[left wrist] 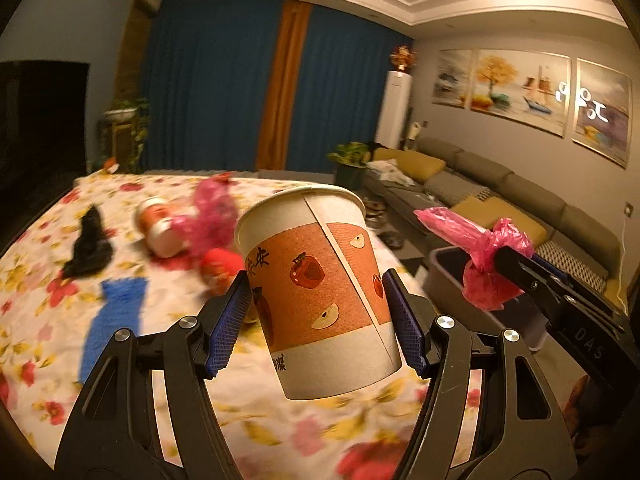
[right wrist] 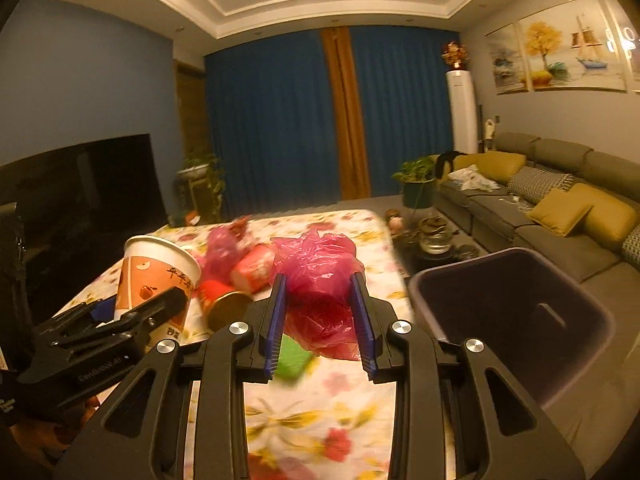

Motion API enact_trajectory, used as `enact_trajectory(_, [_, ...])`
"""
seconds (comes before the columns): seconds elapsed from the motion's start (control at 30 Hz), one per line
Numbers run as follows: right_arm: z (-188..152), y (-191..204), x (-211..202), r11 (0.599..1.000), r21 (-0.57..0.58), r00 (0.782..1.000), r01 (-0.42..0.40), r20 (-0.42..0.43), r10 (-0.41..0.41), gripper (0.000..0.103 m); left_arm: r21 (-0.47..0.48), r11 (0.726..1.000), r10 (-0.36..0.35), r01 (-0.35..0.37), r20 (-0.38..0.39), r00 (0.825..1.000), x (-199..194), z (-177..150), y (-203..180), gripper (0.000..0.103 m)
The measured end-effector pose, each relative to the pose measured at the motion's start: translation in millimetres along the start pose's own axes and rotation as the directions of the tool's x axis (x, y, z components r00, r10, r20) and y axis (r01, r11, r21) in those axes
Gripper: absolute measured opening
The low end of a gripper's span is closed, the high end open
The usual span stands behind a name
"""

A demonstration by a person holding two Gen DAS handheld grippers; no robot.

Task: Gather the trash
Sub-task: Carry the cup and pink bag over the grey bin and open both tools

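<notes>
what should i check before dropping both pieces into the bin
1. Left gripper shut on the paper cup: ok.
2. Right gripper shut on the pink plastic bag: ok.
3. Cup lifted off the floral table: ok.
4. Purple bin open, with room inside: ok.
5. Either load above the bin opening: not ok; both are over the table.
6. Cup empty: cannot tell.

Warm, dim ceiling light fills the room. Blue curtains [right wrist: 280,120] with an orange strip [right wrist: 346,112] cover the far wall. A grey sofa [right wrist: 560,216] with mustard cushions [right wrist: 560,210] lines the right wall under paintings [right wrist: 560,52]; a dark television [right wrist: 80,192] stands left.
</notes>
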State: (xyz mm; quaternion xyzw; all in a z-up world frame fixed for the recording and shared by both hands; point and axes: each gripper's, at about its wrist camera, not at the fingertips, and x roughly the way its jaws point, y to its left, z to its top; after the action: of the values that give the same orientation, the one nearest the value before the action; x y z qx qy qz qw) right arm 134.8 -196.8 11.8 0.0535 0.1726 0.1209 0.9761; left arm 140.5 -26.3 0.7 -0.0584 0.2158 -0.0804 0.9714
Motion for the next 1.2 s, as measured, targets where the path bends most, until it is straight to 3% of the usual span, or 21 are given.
enact_trajectory(0.43, [9,-65,-24,0.989,0.055,0.988,0.135,0.065,-0.139,0.032,0.108,0.988,-0.112,0.110,0.011,0.994,30,14,-84,0.066])
enact_trajectory(0.8, [12,-112,-29,0.966,0.109,0.964,0.235,0.098,-0.245,0.032,0.162,0.966,-0.211,0.203,0.029,0.977,58,25,-142,0.066])
enact_trajectory(1.2, [8,-136,-31,0.953,0.130,0.950,0.275,0.117,-0.290,0.032,0.188,0.947,-0.264,0.260,-0.007,0.965,86,15,-171,0.066])
